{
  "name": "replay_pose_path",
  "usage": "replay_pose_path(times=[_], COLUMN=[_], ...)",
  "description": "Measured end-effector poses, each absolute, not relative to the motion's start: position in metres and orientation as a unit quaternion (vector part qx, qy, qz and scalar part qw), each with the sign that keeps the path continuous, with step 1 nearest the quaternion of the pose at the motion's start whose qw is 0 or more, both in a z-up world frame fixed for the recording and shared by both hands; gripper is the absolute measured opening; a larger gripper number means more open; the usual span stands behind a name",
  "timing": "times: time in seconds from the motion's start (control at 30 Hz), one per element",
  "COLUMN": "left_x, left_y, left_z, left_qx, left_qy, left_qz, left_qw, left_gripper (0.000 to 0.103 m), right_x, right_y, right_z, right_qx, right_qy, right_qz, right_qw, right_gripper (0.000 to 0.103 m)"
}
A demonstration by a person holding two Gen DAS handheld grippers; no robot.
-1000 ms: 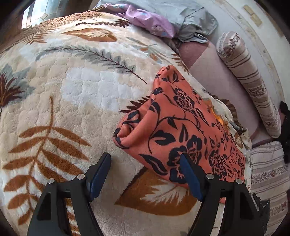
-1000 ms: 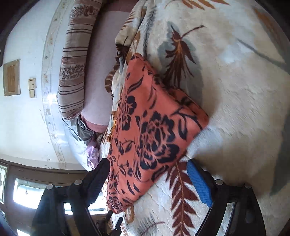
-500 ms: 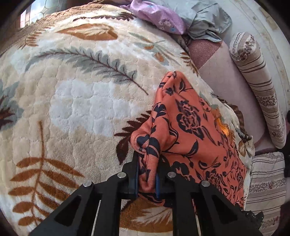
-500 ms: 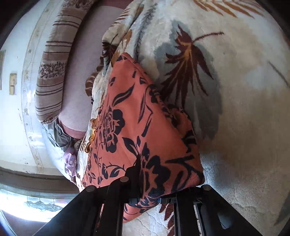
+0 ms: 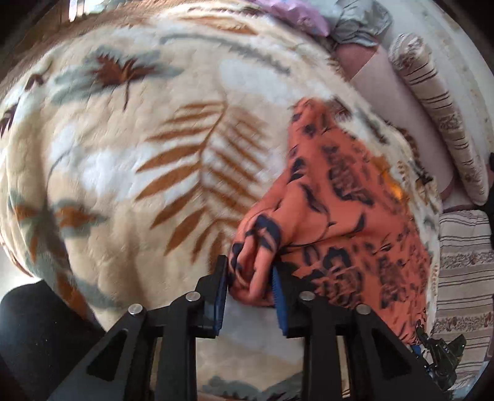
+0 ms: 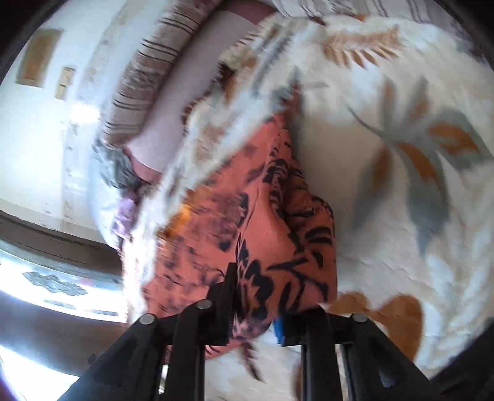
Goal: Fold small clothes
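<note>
Left tongs (image 5: 250, 290) pinch a bunched corner of the orange floral garment (image 5: 349, 222) on a leaf-patterned blanket (image 5: 139, 148), striped bolster (image 5: 438, 123) at two o'clock.

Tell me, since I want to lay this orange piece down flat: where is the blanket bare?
The leaf-print blanket lies bare left of the orange floral garment, which both the left gripper and right gripper clamp. Crowded: the far corner with the grey and purple clothes, and the side by the striped bolster.
</note>
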State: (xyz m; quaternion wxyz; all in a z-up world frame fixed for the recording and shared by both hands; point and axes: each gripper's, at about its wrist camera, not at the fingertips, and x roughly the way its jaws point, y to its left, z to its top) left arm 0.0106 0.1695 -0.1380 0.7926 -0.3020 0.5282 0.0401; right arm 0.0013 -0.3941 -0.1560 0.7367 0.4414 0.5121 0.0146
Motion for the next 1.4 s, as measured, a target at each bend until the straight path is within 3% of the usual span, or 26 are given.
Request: replay_pose_path(times=[0.07,0.1,0.17,0.2,0.43,0.6,0.97,1.03,1.07,1.1,1.2,1.4], left_x=[0.002,0.0,0.0,0.001,0.037,0.104,0.171,0.176,0.178,0.18,0.186,0.179], left_y=[0.179,0.182,0.188,0.19,0.169,0.151,0.148,0.146,0.145,0.143,0.145,0.147], left_z=[-0.125,-0.116,-0.103,-0.098,-0.076,-0.083,-0.115,-0.116,-0.116,-0.115,-0.117,-0.088], left_qx=[-0.297,-0.282,-0.259,-0.255,-0.212,-0.159,-0.145,-0.139,-0.132,-0.122,-0.111,-0.098], left_qy=[0.513,0.507,0.497,0.496,0.486,0.494,0.528,0.529,0.527,0.525,0.524,0.471], left_qz=[0.04,0.054,0.084,0.092,0.0,-0.044,-0.046,-0.049,-0.049,-0.045,-0.04,-0.052], left_qw=[0.804,0.812,0.824,0.825,0.848,0.854,0.835,0.836,0.838,0.841,0.843,0.875], left_gripper=[0.032,0.041,0.044,0.044,0.044,0.043,0.043,0.043,0.041,0.029,0.009,0.005], right_x=[-0.019,-0.025,-0.035,-0.04,-0.011,0.032,0.17,0.181,0.182,0.183,0.18,0.17], right_y=[-0.411,-0.417,-0.429,-0.434,-0.411,-0.386,-0.41,-0.41,-0.409,-0.407,-0.396,-0.382], right_z=[-0.161,-0.154,-0.138,-0.13,-0.066,-0.053,-0.108,-0.119,-0.118,-0.118,-0.113,-0.074], right_qx=[0.485,0.47,0.46,0.46,0.386,0.315,0.202,0.203,0.2,0.195,0.153,0.086], right_qy=[0.48,0.478,0.452,0.437,0.404,0.412,0.488,0.494,0.488,0.489,0.492,0.447], right_qz=[0.03,0.017,-0.009,-0.017,0.051,0.096,0.054,0.053,0.054,0.049,0.037,0.026], right_qw=[0.731,0.742,0.764,0.773,0.828,0.85,0.847,0.844,0.848,0.849,0.856,0.89], right_gripper=[0.029,0.03,0.052,0.072,0.074,0.074,0.073,0.068,0.06,0.03,0.012,0.007])
